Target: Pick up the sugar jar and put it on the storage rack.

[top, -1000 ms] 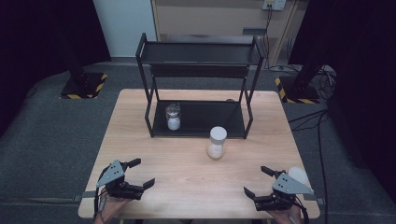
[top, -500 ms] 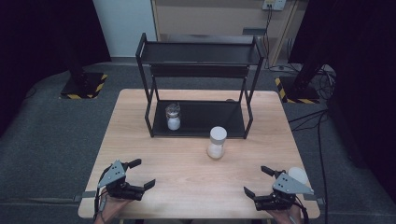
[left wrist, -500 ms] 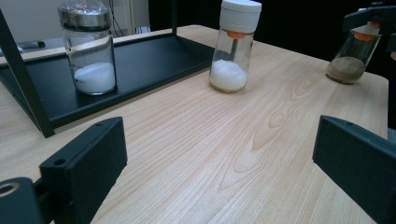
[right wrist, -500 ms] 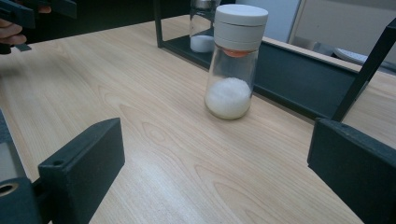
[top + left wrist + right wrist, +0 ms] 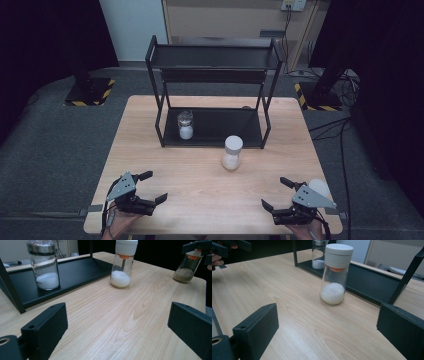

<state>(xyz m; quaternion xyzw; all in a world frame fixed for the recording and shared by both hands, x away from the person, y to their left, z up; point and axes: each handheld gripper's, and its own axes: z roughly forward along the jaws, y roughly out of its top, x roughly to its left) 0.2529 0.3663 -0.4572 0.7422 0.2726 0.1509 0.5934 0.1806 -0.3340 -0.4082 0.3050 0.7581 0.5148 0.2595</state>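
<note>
The table is pale wood with a flowing grain. On it, the rack is matt black. The white-capped jar holds white powder under an orange collar; the steel-lidded jar holds white too.

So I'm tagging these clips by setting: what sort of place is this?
Probably a lab or recording studio, not a home: black curtains around a lone table, hazard-striped stand bases on grey carpet, and cables trailing across the floor.
</note>
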